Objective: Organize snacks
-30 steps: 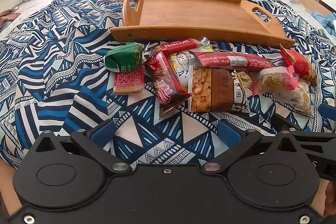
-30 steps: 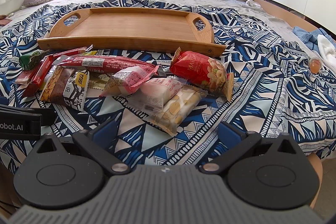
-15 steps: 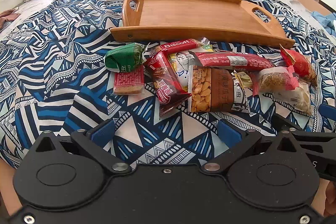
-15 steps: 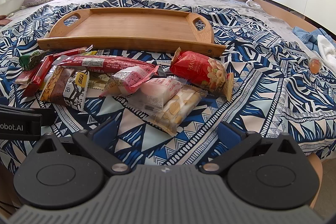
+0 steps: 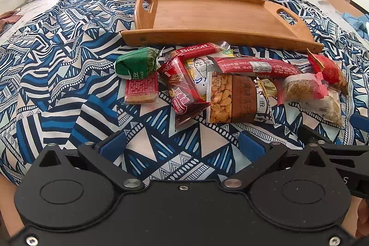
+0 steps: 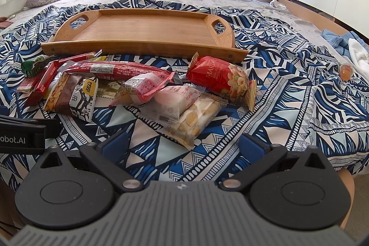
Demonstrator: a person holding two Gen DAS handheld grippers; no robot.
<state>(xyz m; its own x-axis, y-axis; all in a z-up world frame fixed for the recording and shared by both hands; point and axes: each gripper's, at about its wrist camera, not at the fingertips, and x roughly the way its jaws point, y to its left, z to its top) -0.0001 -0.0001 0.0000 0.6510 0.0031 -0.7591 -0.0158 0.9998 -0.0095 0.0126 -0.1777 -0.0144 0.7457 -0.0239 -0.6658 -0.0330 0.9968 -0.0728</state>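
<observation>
A bed draped in a blue-and-white geometric-patterned cloth (image 6: pixel 288 93) carries an empty oblong wooden tray with cut-out handles (image 6: pixel 143 47), and just in front of it lies a loose heap of wrapped snacks (image 5: pixel 230 87): a green foil packet (image 5: pixel 136 62), a red Biscoff bar (image 5: pixel 196 49), a clear-fronted bag of yellow beans (image 5: pixel 233 99), a red nut pouch (image 6: pixel 221 80), and a transparent biscuit packet (image 6: pixel 198 119). The left gripper (image 5: pixel 182 146) and right gripper (image 6: pixel 184 146) both hover near the heap with jaws spread wide, holding nothing. Sorting looks not yet begun. The next move likely calls for closing on an edge packet without dragging its neighbours.
</observation>
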